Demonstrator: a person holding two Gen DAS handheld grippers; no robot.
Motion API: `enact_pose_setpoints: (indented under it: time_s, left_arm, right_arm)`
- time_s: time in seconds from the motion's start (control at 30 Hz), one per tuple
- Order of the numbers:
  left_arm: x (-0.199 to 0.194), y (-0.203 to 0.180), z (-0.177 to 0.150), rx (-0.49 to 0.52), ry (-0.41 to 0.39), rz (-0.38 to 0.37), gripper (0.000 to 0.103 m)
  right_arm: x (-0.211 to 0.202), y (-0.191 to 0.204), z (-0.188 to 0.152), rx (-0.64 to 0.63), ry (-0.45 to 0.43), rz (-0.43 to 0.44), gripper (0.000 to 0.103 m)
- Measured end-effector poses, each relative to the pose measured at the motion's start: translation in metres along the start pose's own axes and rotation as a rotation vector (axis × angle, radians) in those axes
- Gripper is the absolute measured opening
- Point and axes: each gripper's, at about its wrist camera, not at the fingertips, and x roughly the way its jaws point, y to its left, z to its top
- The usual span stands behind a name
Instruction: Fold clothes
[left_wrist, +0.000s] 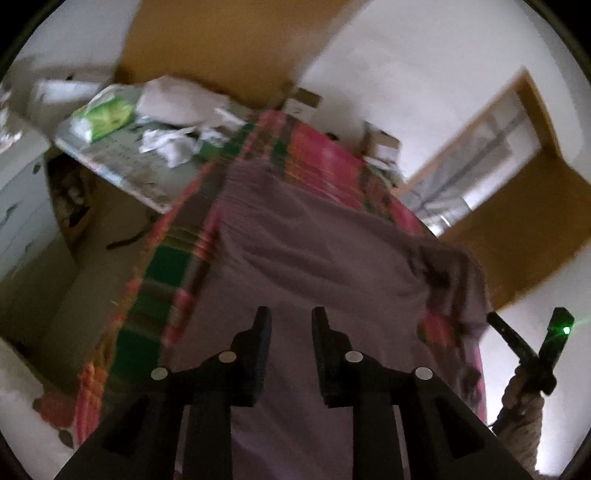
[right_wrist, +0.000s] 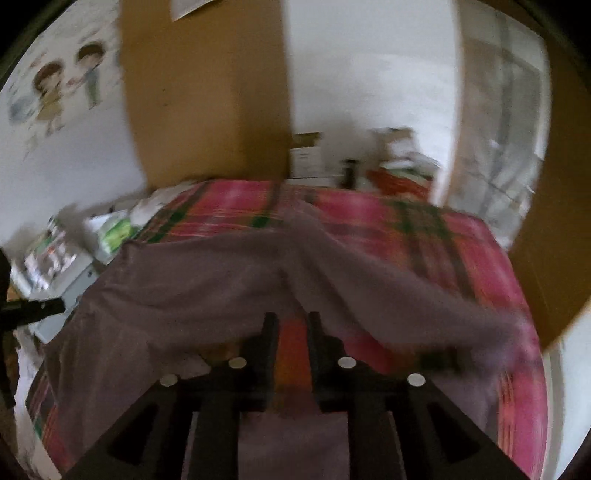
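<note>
Left wrist view: the left gripper (left_wrist: 291, 317) hovers with its jaws apart and nothing between them, above a mauve garment (left_wrist: 314, 251) that lies spread along a bed covered by a pink-and-green plaid blanket (left_wrist: 325, 155). The cloth is soft, thin and loosely wrinkled, with a gathered, ribbed band at its far end; its right edge looks lifted or bunched near the right gripper (left_wrist: 524, 332), seen at the frame's margin in a hand (left_wrist: 517, 391). Right wrist view: the right gripper (right_wrist: 291, 321) also shows a gap between its fingers, with blanket visible through it and no fabric pinched; motion blur makes contact with the cloth impossible to judge. Here the garment (right_wrist: 184, 280) drapes across the blanket (right_wrist: 369, 206) in two broad lobes, one reaching right. Judged from both views, folding is at an early stage: no crisp fold line or stacked layer is evident, and most of the work remains.
</note>
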Motion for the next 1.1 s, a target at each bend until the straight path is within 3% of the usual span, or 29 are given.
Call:
enact_pose_setpoints:
  time_s: [0.2, 0.33, 0.47, 0.77, 1.0, 1.1]
  left_arm:
    - [-0.005, -0.031, -0.050, 0.045, 0.059, -0.075, 0.022]
    - [-0.004, -0.050, -0.080, 0.069, 0.077, -0.120, 0.022]
    - [0.008, -0.069, -0.104, 0.118, 0.145, -0.147, 0.027]
    - [0.022, -0.104, -0.132, 0.268, 0.186, -0.107, 0.027]
    - [0.028, -0.121, -0.149, 0.391, 0.220, -0.070, 0.027]
    - [0.028, -0.118, -0.149, 0.385, 0.226, -0.069, 0.027]
  right_arm:
    - [-0.053, -0.054, -0.069, 0.190, -0.037, -0.145, 0.025]
    - [-0.073, -0.080, -0.102, 0.279, -0.041, -0.190, 0.040]
    - [-0.074, -0.094, -0.118, 0.321, -0.031, -0.219, 0.045]
    - [-0.044, -0.060, -0.115, 0.166, -0.015, -0.113, 0.047]
    - [-0.002, -0.057, -0.097, 0.116, 0.058, -0.179, 0.047]
    - [0.006, -0.063, -0.097, 0.127, 0.079, -0.180, 0.028]
